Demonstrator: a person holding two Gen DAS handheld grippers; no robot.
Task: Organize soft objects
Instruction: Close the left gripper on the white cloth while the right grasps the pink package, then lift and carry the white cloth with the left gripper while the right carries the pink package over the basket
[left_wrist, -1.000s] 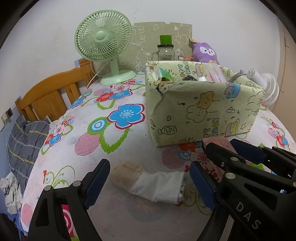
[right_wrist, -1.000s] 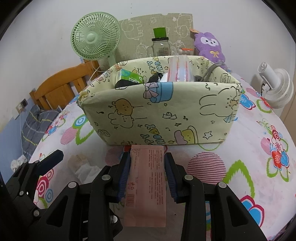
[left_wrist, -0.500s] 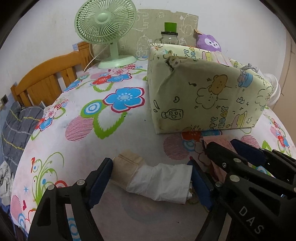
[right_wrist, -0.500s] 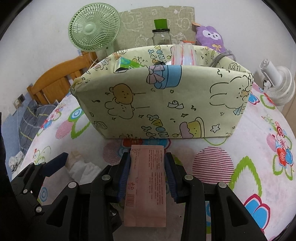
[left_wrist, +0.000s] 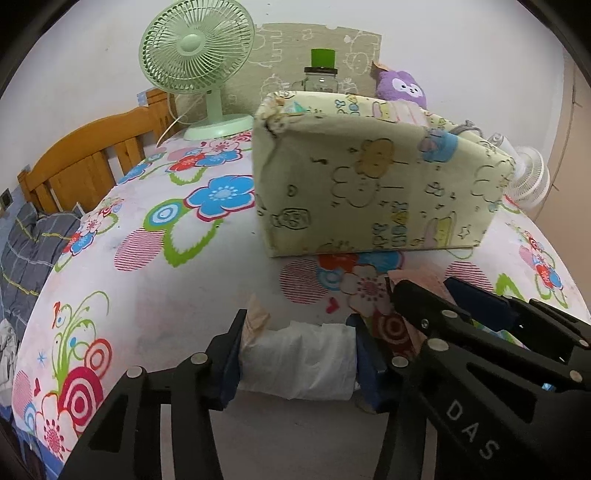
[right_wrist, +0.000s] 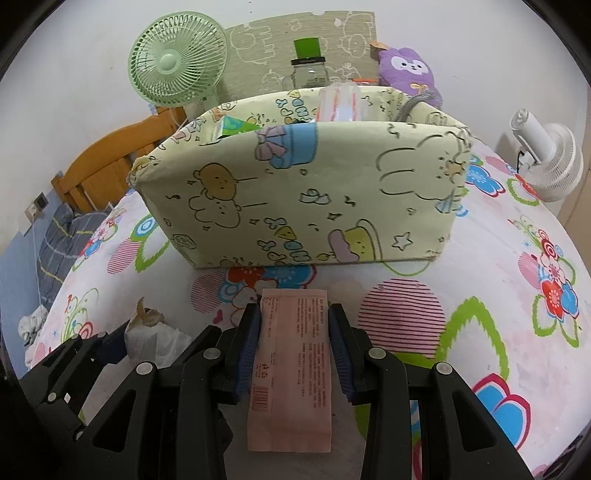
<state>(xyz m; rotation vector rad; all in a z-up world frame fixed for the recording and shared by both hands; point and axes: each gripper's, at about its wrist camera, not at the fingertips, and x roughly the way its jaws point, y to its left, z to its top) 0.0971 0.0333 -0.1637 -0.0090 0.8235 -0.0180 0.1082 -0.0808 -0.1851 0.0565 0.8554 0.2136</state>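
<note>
My left gripper (left_wrist: 297, 354) is shut on a white soft packet with a beige end (left_wrist: 299, 363), low over the flowered tablecloth; the packet also shows at the lower left of the right wrist view (right_wrist: 153, 338). My right gripper (right_wrist: 293, 343) is shut on a flat pink packet (right_wrist: 290, 369) printed with text and a barcode, in front of the storage box. The pale-yellow cartoon-print fabric box (right_wrist: 303, 199) stands just beyond both grippers and holds several items; it also shows in the left wrist view (left_wrist: 373, 184).
A green desk fan (left_wrist: 195, 55), a glass jar with green lid (right_wrist: 308, 68) and a purple plush toy (right_wrist: 406, 70) stand behind the box. A white fan (right_wrist: 546, 158) stands at the right. A wooden headboard (left_wrist: 85, 162) lies left of the table edge.
My left gripper has lowered and closed its fingers around the white packet. The right gripper has held the pink packet and edged a little toward the box.
</note>
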